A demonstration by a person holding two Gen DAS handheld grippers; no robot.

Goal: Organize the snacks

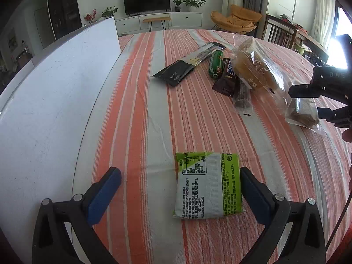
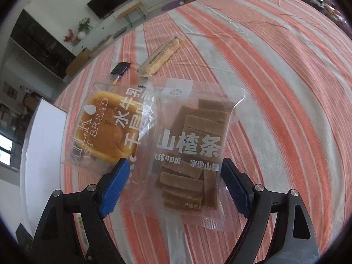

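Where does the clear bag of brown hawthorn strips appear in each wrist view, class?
Left wrist view: hawthorn strip bag at far right, by the right gripper.
Right wrist view: it fills the centre, between the open fingers.
Shared landmark: the milk bread bag, beside it in both.

Orange, white and grey stripes across the surface (image 1: 198, 114). Lime green and white on the flat packet (image 1: 208, 184). Clear bag of brown strips (image 2: 189, 147) with white lettering. Blue pads (image 2: 115, 189), black frame on each hand-held gripper.
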